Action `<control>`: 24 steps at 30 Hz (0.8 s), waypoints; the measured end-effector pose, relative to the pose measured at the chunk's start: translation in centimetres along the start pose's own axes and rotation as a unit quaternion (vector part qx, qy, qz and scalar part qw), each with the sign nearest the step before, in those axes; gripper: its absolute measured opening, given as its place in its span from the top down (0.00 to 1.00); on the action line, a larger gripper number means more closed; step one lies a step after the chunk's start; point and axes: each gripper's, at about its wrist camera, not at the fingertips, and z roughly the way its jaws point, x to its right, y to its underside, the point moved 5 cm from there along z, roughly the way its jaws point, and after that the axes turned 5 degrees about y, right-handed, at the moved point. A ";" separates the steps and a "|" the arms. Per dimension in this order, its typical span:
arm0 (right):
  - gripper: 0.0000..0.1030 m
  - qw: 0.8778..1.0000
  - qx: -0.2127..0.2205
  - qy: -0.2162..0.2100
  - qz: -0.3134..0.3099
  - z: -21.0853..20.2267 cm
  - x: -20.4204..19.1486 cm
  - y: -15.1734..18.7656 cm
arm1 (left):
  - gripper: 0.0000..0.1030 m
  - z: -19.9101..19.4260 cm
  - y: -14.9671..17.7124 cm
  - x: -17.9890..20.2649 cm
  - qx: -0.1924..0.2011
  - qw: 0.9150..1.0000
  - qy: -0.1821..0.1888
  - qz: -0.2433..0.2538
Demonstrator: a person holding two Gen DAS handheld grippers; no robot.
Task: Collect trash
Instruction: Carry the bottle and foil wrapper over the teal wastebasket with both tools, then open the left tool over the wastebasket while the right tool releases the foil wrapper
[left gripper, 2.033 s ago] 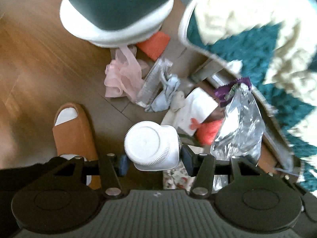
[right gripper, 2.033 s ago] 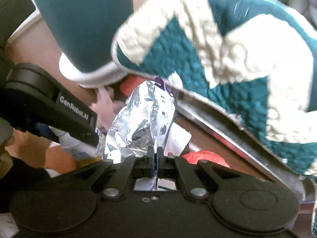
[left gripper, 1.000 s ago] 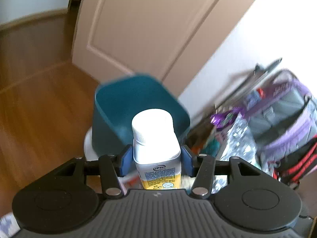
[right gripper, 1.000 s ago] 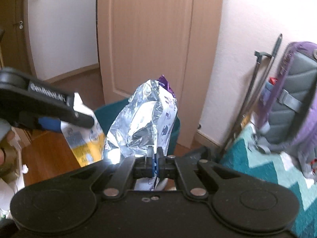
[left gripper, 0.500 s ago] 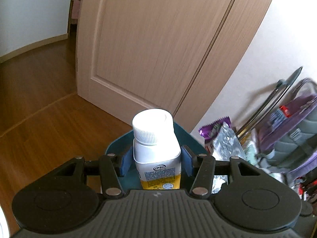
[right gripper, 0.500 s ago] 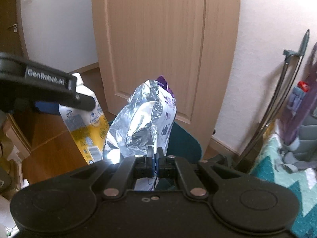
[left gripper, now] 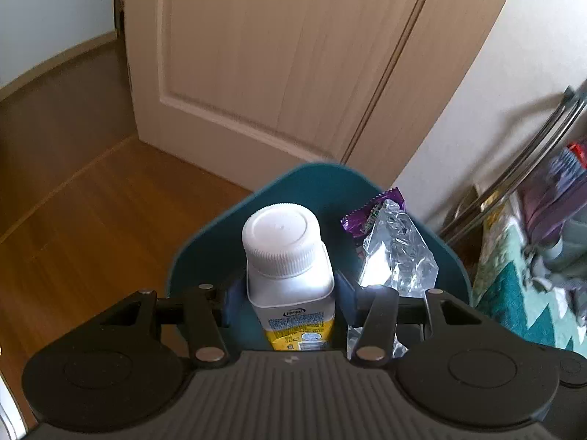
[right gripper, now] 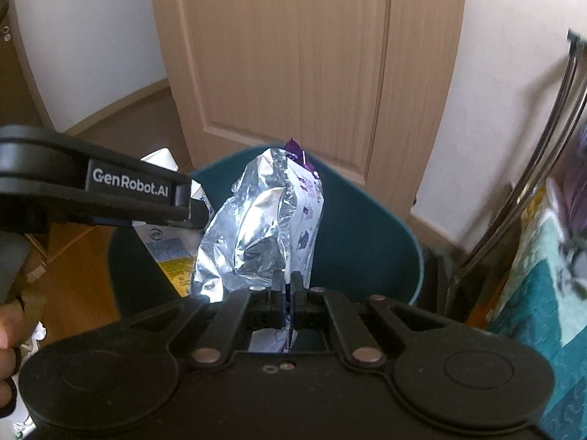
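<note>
Bottle: white plastic bottle [left gripper: 290, 275] with a ribbed screw cap and a yellow label band sits upright between the jaws of the left gripper [left gripper: 290, 293], poised over the mouth of the teal bin [left gripper: 205, 253].
Left jaws: about half open, with the blue pads pressed on the bottle's two flat sides just below the shoulder.
Bottle handling: looks rigid and smooth-walled, probably light if empty; the square body gives the pads flat faces, so the present hold under the shoulder seems sound, while the round cap would be a poorer place to grip.
Wrapper: crumpled silver foil bag [right gripper: 264, 227] with a purple printed edge stands up from the right gripper [right gripper: 288, 293], also above the bin, at about 3 o'clock from the bottle in the left wrist view.
Right jaws: closed almost fully, pinching the wrapper's thin lower edge.
Wrapper handling: very light, floppy and slick; a pinch on a flat seam holds it best, and it may cling or drift when let go.
Bin: open-topped, standing on the wooden floor [left gripper: 91, 220] before a closed door [left gripper: 275, 55]; its rim lies under both items.
Judgement: both pieces look ready to drop in.
</note>
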 end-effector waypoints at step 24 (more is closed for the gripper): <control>0.70 1.000 0.001 -0.001 0.013 -4.6 0.4 3.0 | 0.39 -1.7 3.7 1.2 -0.019 0.999 0.027 0.040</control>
